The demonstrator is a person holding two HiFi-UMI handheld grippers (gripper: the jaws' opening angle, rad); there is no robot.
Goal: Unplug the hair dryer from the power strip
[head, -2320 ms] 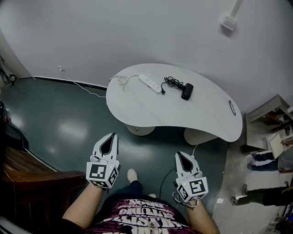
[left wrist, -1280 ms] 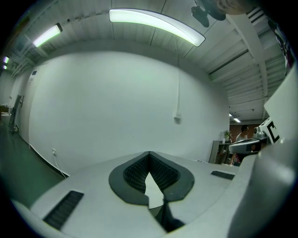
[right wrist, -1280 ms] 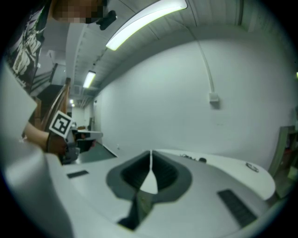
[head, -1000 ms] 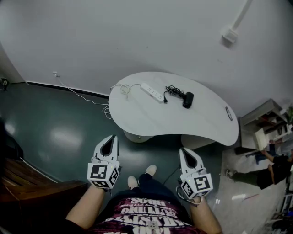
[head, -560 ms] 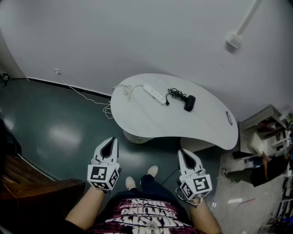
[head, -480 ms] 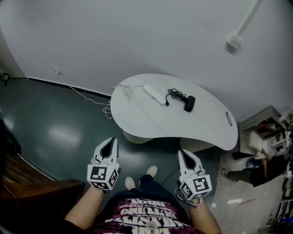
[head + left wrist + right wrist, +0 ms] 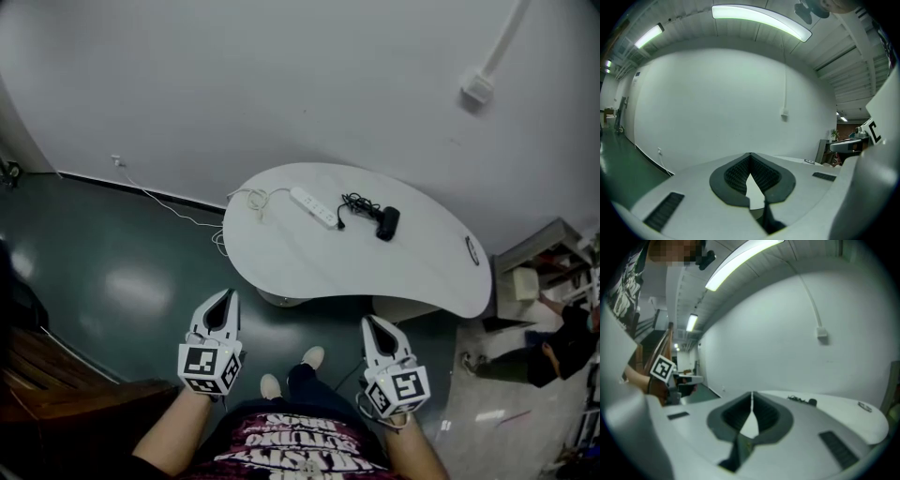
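The left gripper (image 7: pixel 226 298), low in the frame left of centre, has its jaws pressed together with nothing between them; its own view shows the ribbed pads (image 7: pixel 740 171) meeting at a point. The right gripper (image 7: pixel 372 322), low and right of centre, is likewise closed and empty, its pads (image 7: pixel 761 414) meeting along a thin seam. Both point up the frame, each held out in front of the person's patterned shirt (image 7: pixel 300 445), with two pale shoes (image 7: pixel 314 357) on the dark green floor (image 7: pixel 112 272) between them. Well apart from both grippers, at mid-frame, stands a white kidney-shaped table (image 7: pixel 309 258). On its far side lies the white power strip (image 7: pixel 313 206), set slantwise, with its white cable (image 7: pixel 251 197) looped off the table's left end. Just right of the strip is a tangle of black cord (image 7: pixel 359 203), and beside that the black hair dryer (image 7: pixel 386 223). The cord's plug sits at the strip's right end; it is too small to tell how it is seated.
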